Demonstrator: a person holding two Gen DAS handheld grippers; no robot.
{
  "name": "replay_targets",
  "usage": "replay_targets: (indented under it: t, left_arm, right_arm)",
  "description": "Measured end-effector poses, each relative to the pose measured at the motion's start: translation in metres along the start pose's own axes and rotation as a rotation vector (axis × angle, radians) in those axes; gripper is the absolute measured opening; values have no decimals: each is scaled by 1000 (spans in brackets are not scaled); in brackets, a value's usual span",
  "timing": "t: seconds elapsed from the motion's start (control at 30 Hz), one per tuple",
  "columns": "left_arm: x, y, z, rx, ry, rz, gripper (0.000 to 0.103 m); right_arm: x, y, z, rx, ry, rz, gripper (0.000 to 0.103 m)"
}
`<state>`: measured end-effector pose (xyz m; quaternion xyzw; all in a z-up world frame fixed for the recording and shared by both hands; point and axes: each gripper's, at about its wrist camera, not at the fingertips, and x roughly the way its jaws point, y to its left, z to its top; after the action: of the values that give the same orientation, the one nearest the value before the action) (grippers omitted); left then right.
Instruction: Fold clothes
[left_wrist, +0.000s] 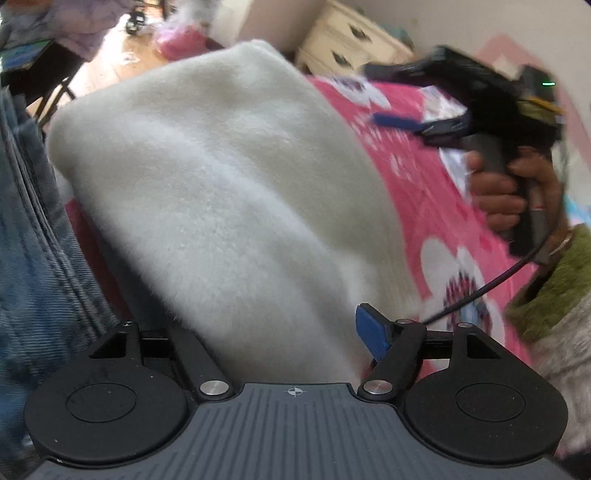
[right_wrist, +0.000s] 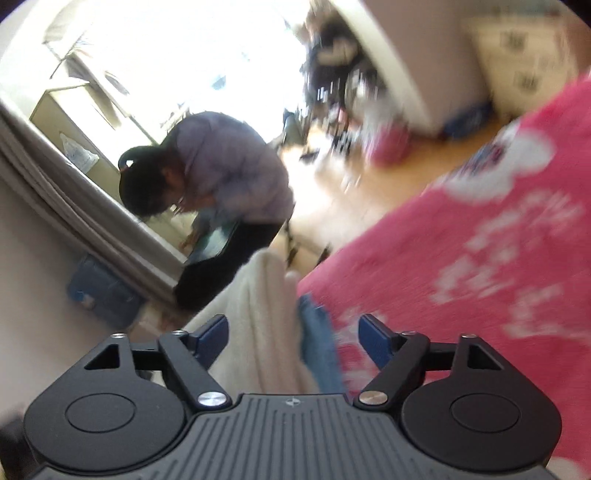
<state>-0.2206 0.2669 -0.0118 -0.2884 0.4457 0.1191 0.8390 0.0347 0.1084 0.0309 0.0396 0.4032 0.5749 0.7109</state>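
A white fluffy garment (left_wrist: 229, 192) fills the left wrist view, folded into a thick pad on the pink flowered bedspread (left_wrist: 424, 206). Its near end lies between the fingers of my left gripper (left_wrist: 291, 328). The right blue pad (left_wrist: 371, 330) shows at the cloth's edge, while the cloth hides the left finger. A hand holds my right gripper (left_wrist: 388, 96) above the bedspread to the right, blurred. In the right wrist view my right gripper (right_wrist: 293, 332) stands open with nothing between its blue pads. The white garment (right_wrist: 258, 306) and a denim piece (right_wrist: 317, 347) lie beyond it.
Blue denim (left_wrist: 29, 258) lies along the left of the white garment. A cream dresser (left_wrist: 351, 40) stands past the bed. A person (right_wrist: 221, 177) crouches on the wooden floor beside a blue box (right_wrist: 99, 291). A green fuzzy sleeve (left_wrist: 554, 288) is at the right.
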Motion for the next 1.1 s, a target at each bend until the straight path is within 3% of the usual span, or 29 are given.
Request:
replay_targets:
  t: [0.17, 0.27, 0.37, 0.57, 0.77, 0.93, 0.97, 1.1]
  left_arm:
    - [-40, -4, 0, 29, 57, -9, 72]
    - [-53, -11, -1, 21, 11, -47, 70]
    - [-60, -25, -2, 72, -60, -78, 71]
    - [-42, -41, -21, 97, -16, -34, 70]
    - [-31, -57, -1, 226, -94, 25, 70]
    - [-7, -45, 56, 224, -191, 129, 70]
    - [-1, -42, 65, 214, -202, 140, 70]
    - [22, -32, 86, 169, -214, 195, 70]
  right_arm:
    - [-59, 24, -44, -184, -78, -99, 72]
    - [-73, 46, -63, -285, -104, -131, 64]
    - [-80, 66, -76, -336, -142, -101, 63]
    - [-85, 34, -114, -24, -94, -51, 62]
    - [-71, 22, -157, 103, -1, -50, 58]
    - [-51, 7, -141, 164, -45, 14, 59]
    - [-45, 3, -135, 173, -49, 26, 65]
    - [-1, -17, -114, 200, 57, 91, 73]
